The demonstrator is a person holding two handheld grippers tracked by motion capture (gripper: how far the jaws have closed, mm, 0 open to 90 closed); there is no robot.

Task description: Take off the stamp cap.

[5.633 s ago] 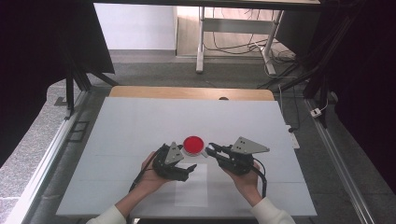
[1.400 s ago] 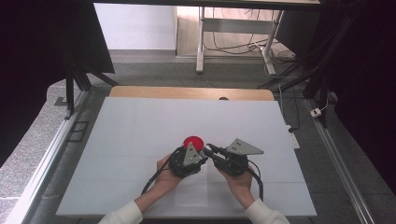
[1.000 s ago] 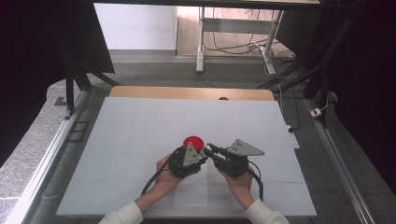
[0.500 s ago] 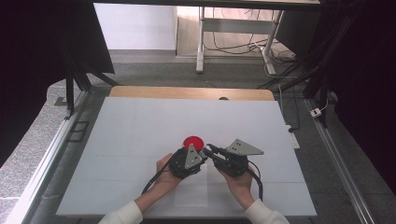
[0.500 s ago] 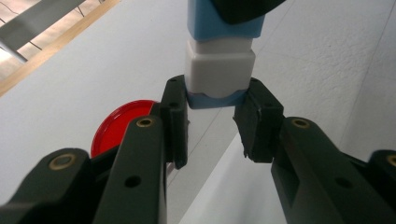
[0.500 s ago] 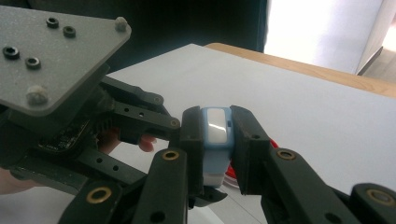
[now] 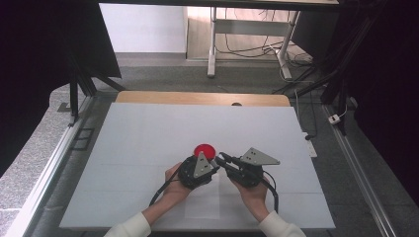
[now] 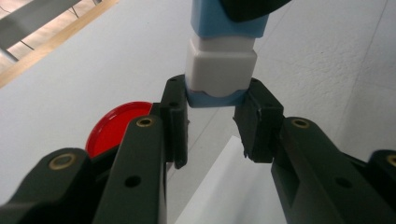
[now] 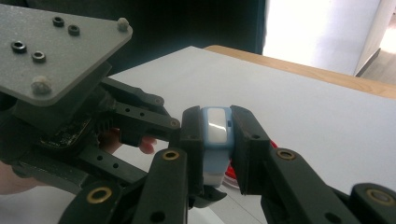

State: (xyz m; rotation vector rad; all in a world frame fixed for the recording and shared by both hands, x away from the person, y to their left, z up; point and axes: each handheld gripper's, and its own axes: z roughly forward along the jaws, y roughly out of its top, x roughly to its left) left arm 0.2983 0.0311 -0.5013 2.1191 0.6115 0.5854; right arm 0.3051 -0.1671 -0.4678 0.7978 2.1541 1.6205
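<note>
Since earlier, left tool (image 7: 213, 163) joined right tool (image 7: 223, 159); both clamp the blue-white block (image 8: 220, 65), uneven pulling could slip it.

Both grippers black, two-jawed, brass-coloured pivot pins along the linkages. Left gripper (image 7: 213, 163) and right gripper (image 7: 221, 157) each carry a grey triangular plate with dark screws; black cables trail behind. Sleeves white

Left gripper (image 7: 213, 159) and right gripper (image 7: 222, 157) tip to tip above the table, jaws clamped, forearms low.
</note>
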